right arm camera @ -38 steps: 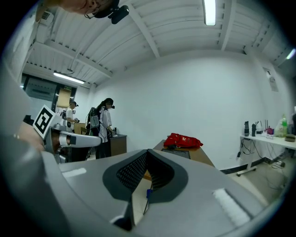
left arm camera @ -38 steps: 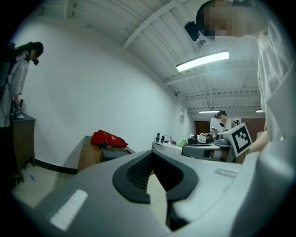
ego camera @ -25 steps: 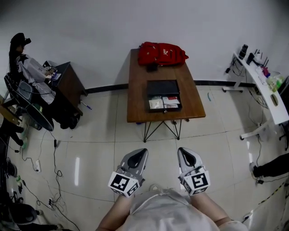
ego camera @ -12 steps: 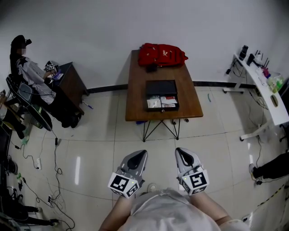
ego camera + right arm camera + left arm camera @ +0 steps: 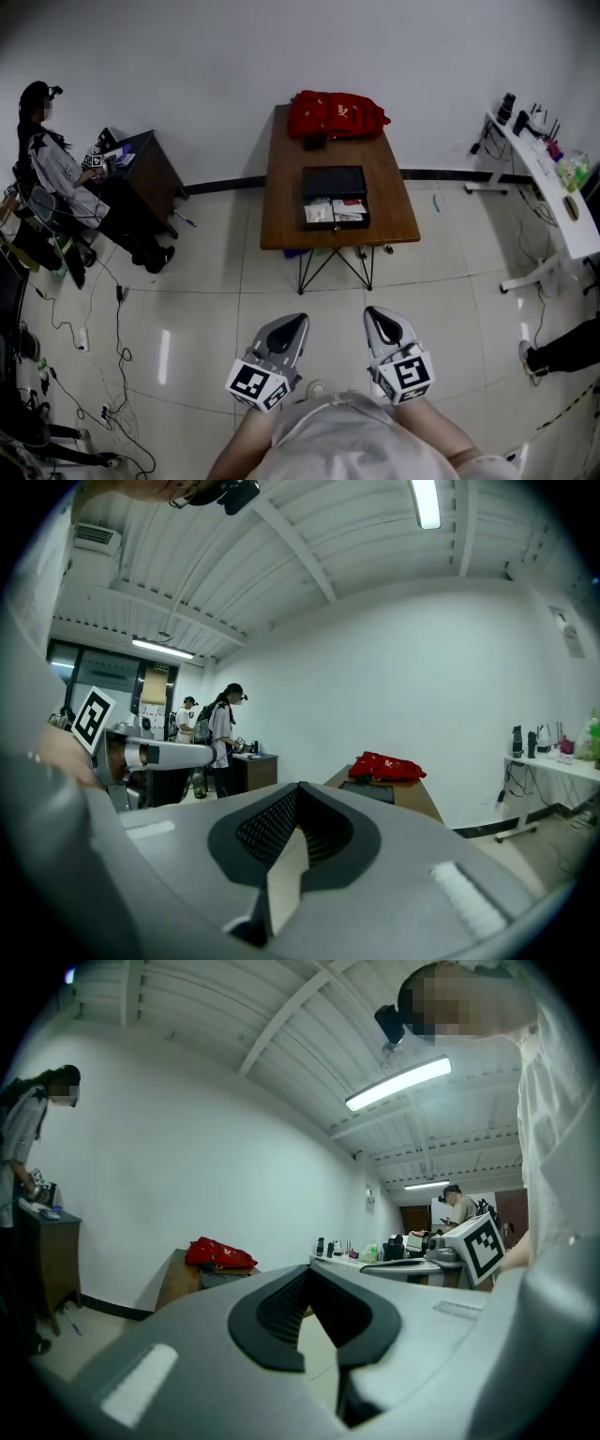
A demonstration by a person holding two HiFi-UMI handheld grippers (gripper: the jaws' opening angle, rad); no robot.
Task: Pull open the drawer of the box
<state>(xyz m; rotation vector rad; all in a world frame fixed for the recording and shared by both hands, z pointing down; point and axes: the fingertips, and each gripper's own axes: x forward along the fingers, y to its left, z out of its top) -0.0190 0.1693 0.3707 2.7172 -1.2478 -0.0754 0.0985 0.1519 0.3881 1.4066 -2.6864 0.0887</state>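
Observation:
A black box (image 5: 335,181) sits on a brown wooden table (image 5: 281,197) across the tiled floor. Its drawer (image 5: 336,213) stands pulled out toward me, with papers inside. A red bag (image 5: 336,112) lies behind the box. Both grippers hang low in front of my body, far from the table. The left gripper (image 5: 292,324) and right gripper (image 5: 377,319) each have their jaws together with nothing between them. The left gripper view shows the left gripper (image 5: 309,1274) and the bag (image 5: 218,1254). The right gripper view shows the right gripper (image 5: 300,789), the box (image 5: 370,791) and the bag (image 5: 386,766).
A dark desk (image 5: 145,169) stands at the left with a person (image 5: 45,155) beside it. A white desk (image 5: 548,183) with small items runs along the right. Cables (image 5: 112,375) trail over the floor at the left. A leg and shoe (image 5: 562,347) show at the right edge.
The table and box sit slightly higher in the head view. The person at the left desk has shifted and now stands more upright. Both grippers are almost unmoved.

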